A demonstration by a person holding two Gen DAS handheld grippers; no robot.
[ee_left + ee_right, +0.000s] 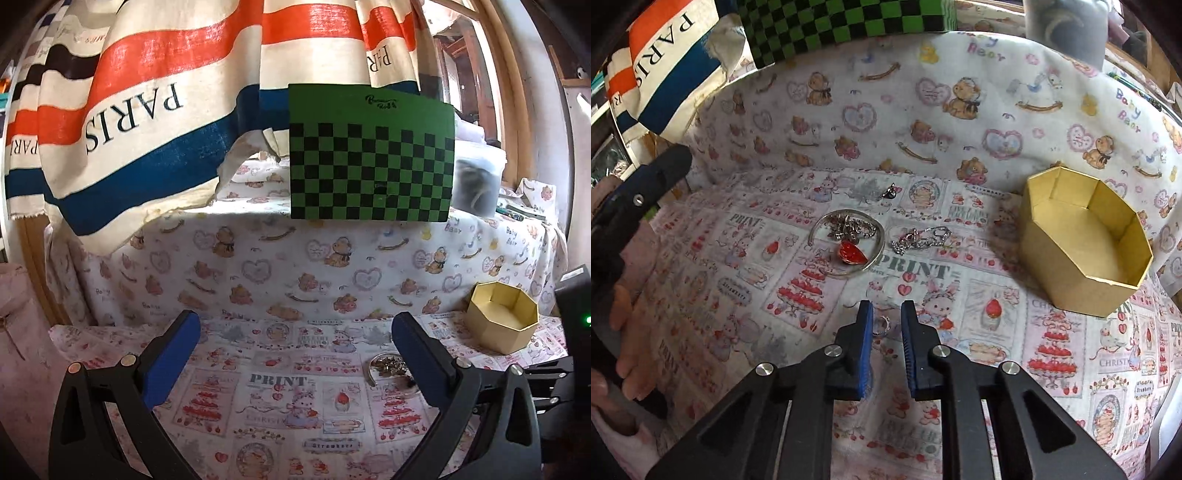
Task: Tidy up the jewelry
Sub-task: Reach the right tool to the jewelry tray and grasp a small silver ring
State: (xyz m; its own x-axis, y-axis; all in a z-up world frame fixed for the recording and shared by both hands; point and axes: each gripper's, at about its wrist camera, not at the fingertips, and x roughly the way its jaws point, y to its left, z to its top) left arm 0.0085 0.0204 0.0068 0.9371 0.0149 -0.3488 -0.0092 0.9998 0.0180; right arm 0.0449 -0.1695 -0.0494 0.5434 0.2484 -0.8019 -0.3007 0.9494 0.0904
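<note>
In the right wrist view my right gripper (886,315) is low over the printed cloth, its jaws narrowly apart around a small silver ring (882,325) lying on the cloth. Beyond it lie a silver bangle (846,243) holding a chain and a red heart pendant (851,253), a silver chain bracelet (921,238), and a small dark charm (889,192). An open, empty gold octagonal box (1086,236) stands to the right. My left gripper (295,332) is wide open and empty above the cloth; the bangle pile (391,367) and gold box (500,319) lie at its right.
A green-and-black checkerboard card (371,155) leans at the back on a ledge. A striped "PARIS" cloth (140,110) hangs at the left. A clear tub (478,181) stands at the back right. A black device (576,314) sits at the right edge.
</note>
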